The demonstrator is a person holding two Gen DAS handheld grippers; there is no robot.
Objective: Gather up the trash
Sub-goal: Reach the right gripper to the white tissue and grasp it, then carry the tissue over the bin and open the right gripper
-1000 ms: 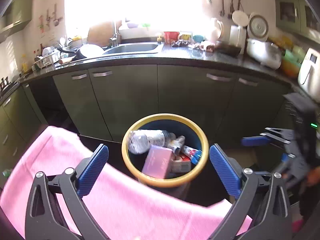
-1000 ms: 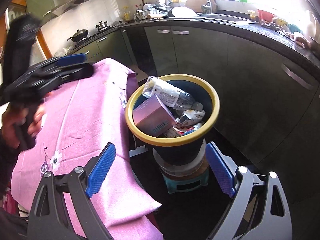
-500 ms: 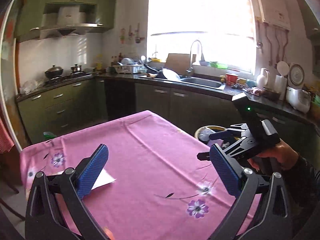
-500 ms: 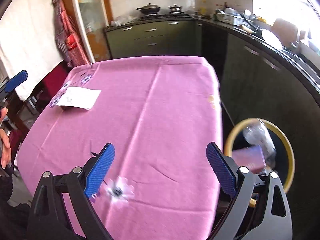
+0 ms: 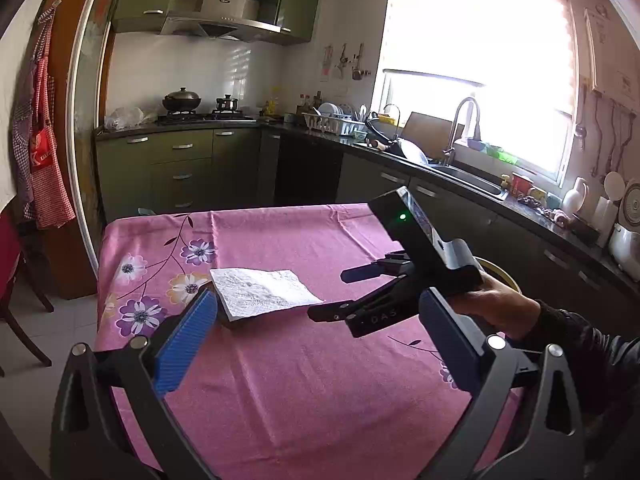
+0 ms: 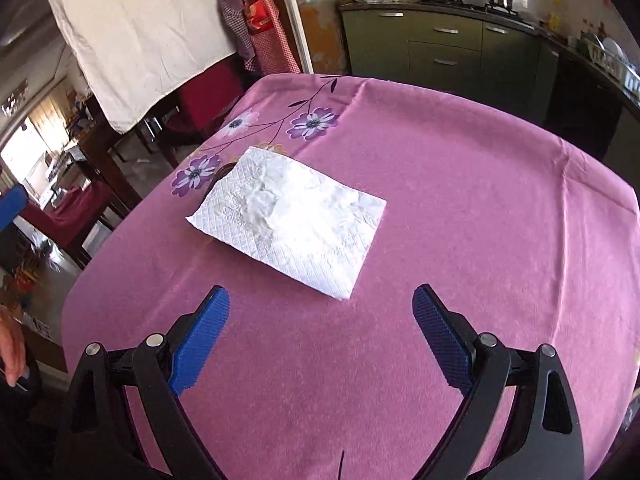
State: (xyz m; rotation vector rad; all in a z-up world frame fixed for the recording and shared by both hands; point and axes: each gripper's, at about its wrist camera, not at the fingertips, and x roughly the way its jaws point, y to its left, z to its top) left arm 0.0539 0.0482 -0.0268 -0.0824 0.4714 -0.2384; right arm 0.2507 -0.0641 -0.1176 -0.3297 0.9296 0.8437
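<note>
A white paper napkin [image 6: 292,214] lies flat on the pink flowered tablecloth [image 6: 460,220], over a dark object that shows only at its left edge. It also shows in the left wrist view [image 5: 262,290]. My right gripper [image 6: 320,336] is open and empty, hovering just short of the napkin; in the left wrist view [image 5: 344,294] its fingers point at the napkin from the right. My left gripper [image 5: 316,340] is open and empty above the table's near side. The yellow rim of the trash bin [image 5: 500,272] peeks out behind the right hand.
Green kitchen cabinets and a dark counter [image 5: 400,160] with a sink run behind and to the right of the table. A dark wooden chair [image 5: 16,292] stands at the table's left. A red apron [image 6: 260,20] hangs by the doorway.
Both grippers swung away from the trash bin to the table. The napkin is now close in front of the right gripper, which has moved toward it. Both stay open.
</note>
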